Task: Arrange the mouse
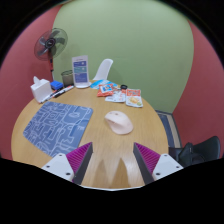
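Note:
A pale pink-white mouse (pixel 118 121) lies on the round wooden table (pixel 95 150), to the right of a blue-grey patterned mouse mat (pixel 56 125). My gripper (pixel 112 160) hangs above the table's near part, well short of the mouse. Its two fingers with magenta pads (pixel 76 159) stand wide apart, open, with only bare wood between them. The mouse lies just ahead of the fingers, slightly toward the right one.
At the table's far side stand a white mesh holder (pixel 81 71), a white phone-like slab (pixel 103 69), a white box (pixel 40 91), pens and several small packets (pixel 124 96). A fan (pixel 50 43) stands behind. A dark chair (pixel 190 150) sits at the right.

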`<state>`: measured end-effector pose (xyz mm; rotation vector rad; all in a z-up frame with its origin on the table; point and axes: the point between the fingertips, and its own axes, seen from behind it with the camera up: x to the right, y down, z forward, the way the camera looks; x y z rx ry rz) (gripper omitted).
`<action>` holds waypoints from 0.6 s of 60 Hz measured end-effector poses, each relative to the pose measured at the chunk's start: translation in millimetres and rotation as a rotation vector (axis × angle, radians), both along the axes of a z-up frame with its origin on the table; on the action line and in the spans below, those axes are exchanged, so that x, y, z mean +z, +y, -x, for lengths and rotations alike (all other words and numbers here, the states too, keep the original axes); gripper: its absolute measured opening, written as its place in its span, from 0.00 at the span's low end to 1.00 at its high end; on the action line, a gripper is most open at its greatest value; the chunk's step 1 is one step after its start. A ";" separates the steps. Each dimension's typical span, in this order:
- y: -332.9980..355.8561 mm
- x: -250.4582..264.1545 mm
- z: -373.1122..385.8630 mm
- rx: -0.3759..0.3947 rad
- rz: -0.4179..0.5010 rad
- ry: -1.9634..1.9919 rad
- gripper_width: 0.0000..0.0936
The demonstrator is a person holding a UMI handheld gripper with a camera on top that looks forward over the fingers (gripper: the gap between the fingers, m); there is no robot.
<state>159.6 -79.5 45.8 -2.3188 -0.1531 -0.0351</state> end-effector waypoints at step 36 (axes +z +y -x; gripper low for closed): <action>161.8 -51.6 -25.3 0.015 -0.081 0.057 0.78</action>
